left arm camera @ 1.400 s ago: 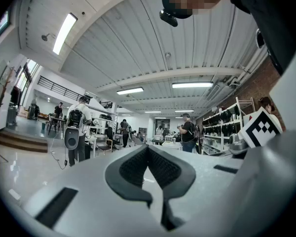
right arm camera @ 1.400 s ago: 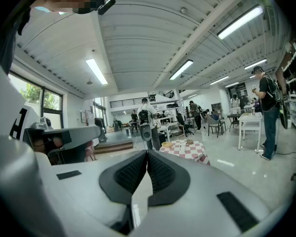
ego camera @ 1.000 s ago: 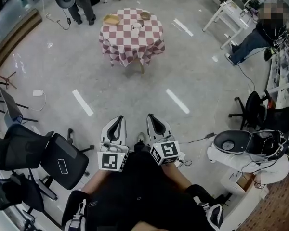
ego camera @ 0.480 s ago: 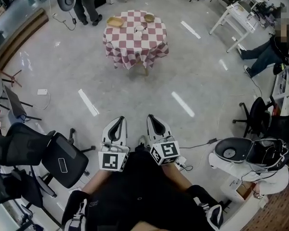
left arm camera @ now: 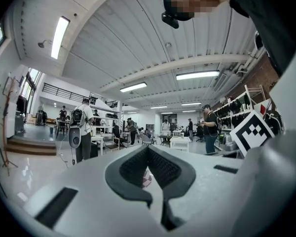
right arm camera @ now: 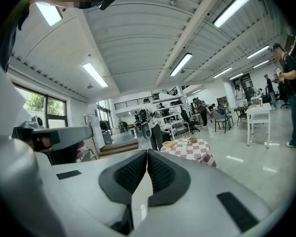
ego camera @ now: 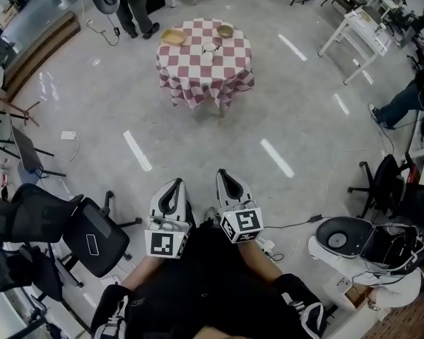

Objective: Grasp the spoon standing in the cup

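Both hand-held grippers sit low and close to the person's body, side by side and well apart from the table [ego camera: 198, 73]. The left hand-held gripper [ego camera: 174, 183] is closed: its jaw tips meet and nothing is between them. The bowed gap behind the tips shows only a patch of the distant checked cloth. The right hand-held gripper [ego camera: 221, 172] is also closed and empty, its pads pressed together along their length.

The round table stands across the open floor [ego camera: 290, 111], straight ahead of both grippers. The cup [ego camera: 210, 48] stands near the middle of the tabletop. The spoon in it is too small to make out. A tray [ego camera: 173, 36] lies at the far left edge of the table and a bowl [ego camera: 225, 30] at the far right edge, both apart from the cup
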A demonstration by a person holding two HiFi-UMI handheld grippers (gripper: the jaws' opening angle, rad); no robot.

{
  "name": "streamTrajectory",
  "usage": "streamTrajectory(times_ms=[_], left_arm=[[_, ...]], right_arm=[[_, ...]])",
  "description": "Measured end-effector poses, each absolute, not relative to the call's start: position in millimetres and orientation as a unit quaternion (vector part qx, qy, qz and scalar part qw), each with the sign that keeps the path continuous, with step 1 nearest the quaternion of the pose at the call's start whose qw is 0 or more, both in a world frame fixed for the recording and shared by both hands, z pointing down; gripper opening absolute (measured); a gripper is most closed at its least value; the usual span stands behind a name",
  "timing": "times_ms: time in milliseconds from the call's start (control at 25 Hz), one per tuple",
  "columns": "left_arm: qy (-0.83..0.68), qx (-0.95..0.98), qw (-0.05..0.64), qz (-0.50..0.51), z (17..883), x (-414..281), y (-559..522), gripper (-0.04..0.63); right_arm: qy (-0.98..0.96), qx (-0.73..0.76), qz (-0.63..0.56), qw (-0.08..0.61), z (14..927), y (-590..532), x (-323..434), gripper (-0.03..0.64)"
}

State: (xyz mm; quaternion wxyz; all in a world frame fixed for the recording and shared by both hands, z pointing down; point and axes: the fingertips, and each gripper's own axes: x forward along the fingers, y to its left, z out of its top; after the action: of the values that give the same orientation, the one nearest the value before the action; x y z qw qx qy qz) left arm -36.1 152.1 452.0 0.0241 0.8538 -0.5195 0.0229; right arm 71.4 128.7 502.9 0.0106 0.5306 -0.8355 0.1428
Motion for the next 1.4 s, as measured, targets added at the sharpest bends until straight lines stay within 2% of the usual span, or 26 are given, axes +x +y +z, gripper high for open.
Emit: streamTrajectory(times_ms=[360, 520, 880, 1160, 1400], left_arm=[[-0.507, 0.861, 0.040, 0.021, 471.9, -54.4, 26.1, 0.009], [-0.491, 0.870, 0.035, -0.001, 453.9, -70.7, -51.7, 0.009], [-0.455, 0.889, 0.049, 0.019, 460.8, -101.4, -164.8, 0.009], [-0.453, 0.888, 0.077, 0.020, 472.7, -105.4, -226.1, 0.009], [-0.468, 0.882, 0.054, 0.024, 469.2, -92.3, -301.7, 0.009]], right_arm=[[-0.828, 0.541, 0.140, 0.035, 520.3, 14.3, 54.2, 0.026], [-0.822, 0.551, 0.133, 0.050, 518.3, -55.4, 36.0, 0.026], [-0.791, 0.589, 0.159, 0.037, 518.6, -180.7, 18.2, 0.028], [-0.779, 0.599, 0.181, 0.043, 535.0, -252.7, 28.9, 0.028], [-0.777, 0.594, 0.201, 0.041, 553.9, -338.3, 52.0, 0.028]])
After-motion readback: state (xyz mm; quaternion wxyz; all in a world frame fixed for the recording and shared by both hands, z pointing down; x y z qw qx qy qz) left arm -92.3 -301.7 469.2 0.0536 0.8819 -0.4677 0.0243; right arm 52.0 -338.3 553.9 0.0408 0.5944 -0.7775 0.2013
